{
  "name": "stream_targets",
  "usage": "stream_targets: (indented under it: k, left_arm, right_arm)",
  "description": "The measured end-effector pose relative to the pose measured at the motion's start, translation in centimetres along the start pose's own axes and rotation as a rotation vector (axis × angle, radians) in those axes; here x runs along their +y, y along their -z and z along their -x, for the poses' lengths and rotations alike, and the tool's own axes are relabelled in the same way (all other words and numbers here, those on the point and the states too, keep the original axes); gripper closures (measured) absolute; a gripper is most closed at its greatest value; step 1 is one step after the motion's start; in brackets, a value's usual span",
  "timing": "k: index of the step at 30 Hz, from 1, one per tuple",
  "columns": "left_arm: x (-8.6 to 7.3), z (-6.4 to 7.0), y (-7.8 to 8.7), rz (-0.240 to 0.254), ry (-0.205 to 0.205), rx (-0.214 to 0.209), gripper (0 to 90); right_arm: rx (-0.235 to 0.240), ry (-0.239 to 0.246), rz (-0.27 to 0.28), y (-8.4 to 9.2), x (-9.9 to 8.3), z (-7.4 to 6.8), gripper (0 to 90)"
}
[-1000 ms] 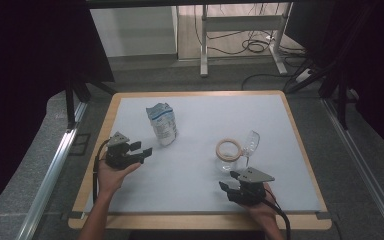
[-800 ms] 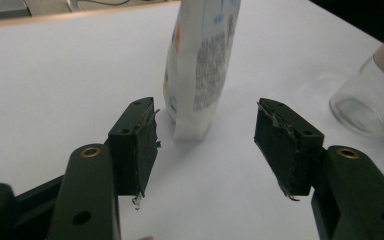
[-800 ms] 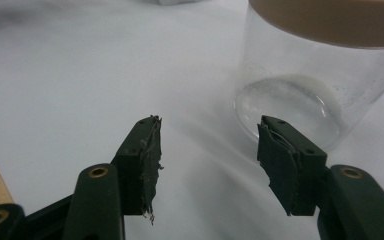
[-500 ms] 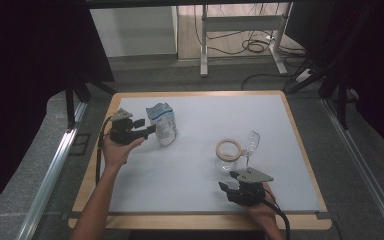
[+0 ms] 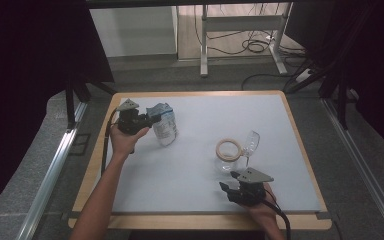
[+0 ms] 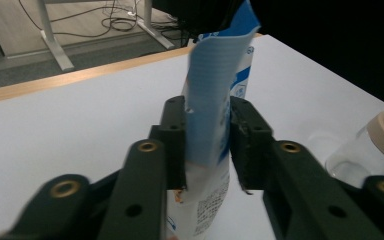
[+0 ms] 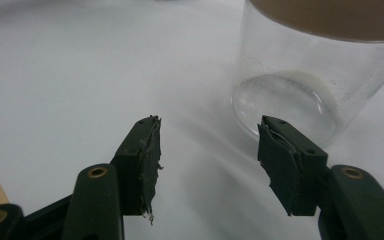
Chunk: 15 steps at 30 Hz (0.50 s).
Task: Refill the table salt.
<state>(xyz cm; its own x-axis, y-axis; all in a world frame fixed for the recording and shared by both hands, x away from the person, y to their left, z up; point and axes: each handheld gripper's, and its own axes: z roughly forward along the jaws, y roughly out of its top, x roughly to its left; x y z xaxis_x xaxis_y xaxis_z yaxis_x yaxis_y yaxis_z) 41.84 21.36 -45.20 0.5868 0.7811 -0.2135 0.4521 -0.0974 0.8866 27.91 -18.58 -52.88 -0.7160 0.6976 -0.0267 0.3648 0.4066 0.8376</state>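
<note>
Your left gripper (image 6: 207,142): black jaws, brass rivets, grey three-cornered plate.
Your right gripper (image 7: 207,160): frayed pads, trailing black cable.

Grey floor (image 5: 220,80), black curtains (image 5: 30,60), desk legs (image 5: 205,45)

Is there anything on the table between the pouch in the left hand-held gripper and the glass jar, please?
Nothing visible: bare white table lies between the blue-and-white pouch and the glass jar; a wine glass stands beyond.
</note>
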Motion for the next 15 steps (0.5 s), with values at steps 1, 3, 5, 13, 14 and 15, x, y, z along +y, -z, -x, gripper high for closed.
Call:
stream_targets:
  k: [1, 3, 5, 13, 14, 15]
  left_arm:
    - [-0.02, -0.04, -0.04, 0.001, 0.0, -0.012, 78.1]
    - [-0.05, -0.04, -0.04, 0.001, -0.013, -0.016, 80.3]
    - [-0.09, 0.04, -0.01, 0.0, -0.028, -0.015, 82.6]
    - [-0.25, 0.24, -0.19, 0.028, -0.03, -0.029, 83.1]
    - [-0.22, 0.24, -0.21, 0.028, -0.027, -0.031, 82.8]
    - [-0.2, 0.23, -0.25, 0.031, -0.024, -0.034, 82.3]
  right_arm:
    - [0.001, 0.0, 0.0, -0.05, -0.02, -0.04, 42.8]
    - [0.001, 0.002, 0.001, -0.06, -0.01, -0.07, 42.7]
    - [-0.001, 0.004, -0.001, -0.02, 0.02, -0.08, 42.7]
    - [-0.009, 0.007, -0.003, -0.04, 0.03, -0.12, 42.5]
    - [-0.006, 0.005, 0.0, -0.04, 0.03, -0.11, 42.4]
    - [-0.007, 0.005, 0.0, -0.03, 0.03, -0.11, 42.4]
